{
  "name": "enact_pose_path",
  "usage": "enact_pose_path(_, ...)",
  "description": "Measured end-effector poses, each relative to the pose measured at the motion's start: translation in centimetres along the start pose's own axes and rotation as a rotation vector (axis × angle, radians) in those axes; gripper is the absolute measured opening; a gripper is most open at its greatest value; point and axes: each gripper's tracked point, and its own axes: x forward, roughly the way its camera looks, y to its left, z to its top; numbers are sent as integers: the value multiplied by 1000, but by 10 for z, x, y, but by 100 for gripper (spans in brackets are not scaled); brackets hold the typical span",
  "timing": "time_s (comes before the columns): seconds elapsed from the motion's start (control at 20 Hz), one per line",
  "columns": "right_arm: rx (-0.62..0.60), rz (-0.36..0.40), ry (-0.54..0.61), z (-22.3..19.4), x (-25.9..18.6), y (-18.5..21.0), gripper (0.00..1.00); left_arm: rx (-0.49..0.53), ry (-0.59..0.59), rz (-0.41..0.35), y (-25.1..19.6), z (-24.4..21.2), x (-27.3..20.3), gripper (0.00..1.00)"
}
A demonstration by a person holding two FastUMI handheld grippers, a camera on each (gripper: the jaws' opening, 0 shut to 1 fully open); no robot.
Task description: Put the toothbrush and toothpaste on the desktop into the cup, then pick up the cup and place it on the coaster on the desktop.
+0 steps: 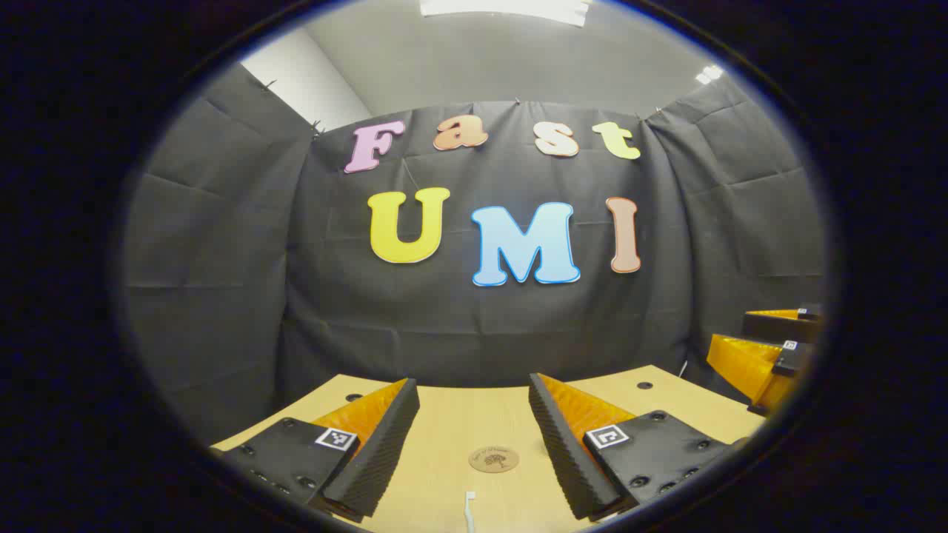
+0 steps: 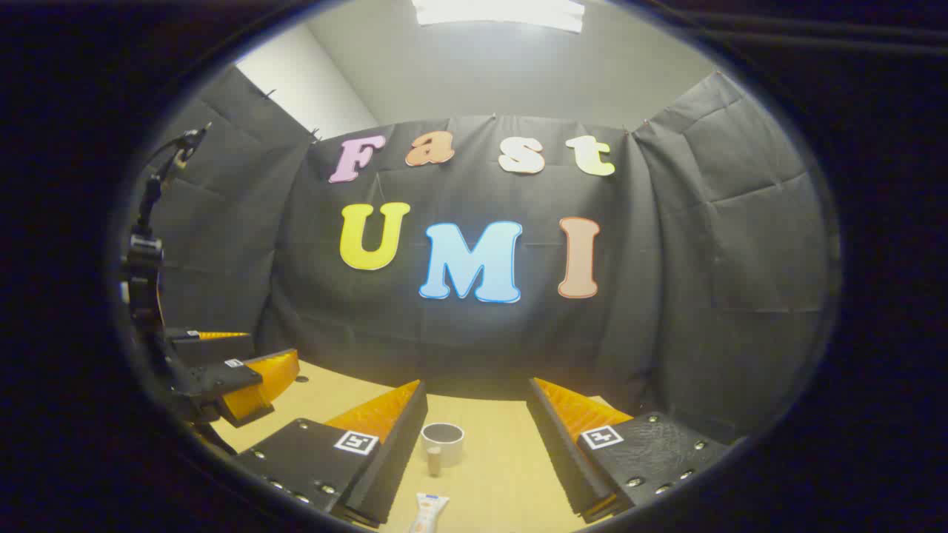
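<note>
The toothbrush (image 1: 469, 509) and toothpaste (image 2: 427, 514) are cut off by the views' lower edges.

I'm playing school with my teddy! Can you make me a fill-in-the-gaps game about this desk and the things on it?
1. Between the left tool's fingers, the round brown coaster lies on the ____.
2. The white toothbrush lies nearer the camera than the ____.
3. The cup stands upright and the toothpaste lies ____ it, not inside.
4. Both the left tool and the right tool have fingers spread ____.

Missing words: desktop; coaster; outside; open
</note>
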Motion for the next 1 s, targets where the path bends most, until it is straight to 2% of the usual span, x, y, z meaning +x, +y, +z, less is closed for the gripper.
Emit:
enact_pose_path(0.1,-23,35,25,-10,2,5,80,-4,1,-1,-7,2,-1,96)
enact_pose_path(0.15,-19,52,32,-12,2,7,84,-6,8,-1,-11,0,-1,94)
enact_pose_path(0.3,-18,50,19,-10,5,3,84,-15,26,7,-19,-4,0,96)
enact_pose_path(0.45,-15,63,24,-11,9,3,84,-22,45,15,-24,-11,2,94)
enact_pose_path(0.5,-13,63,37,-14,11,2,84,-25,51,21,-24,-13,2,96)
enact_pose_path(0.7,-1,47,115,-31,16,-1,84,-39,75,34,-25,-21,8,96)
enact_pose_path(1.0,43,99,286,-70,24,14,84,-45,202,30,-21,-62,20,94)
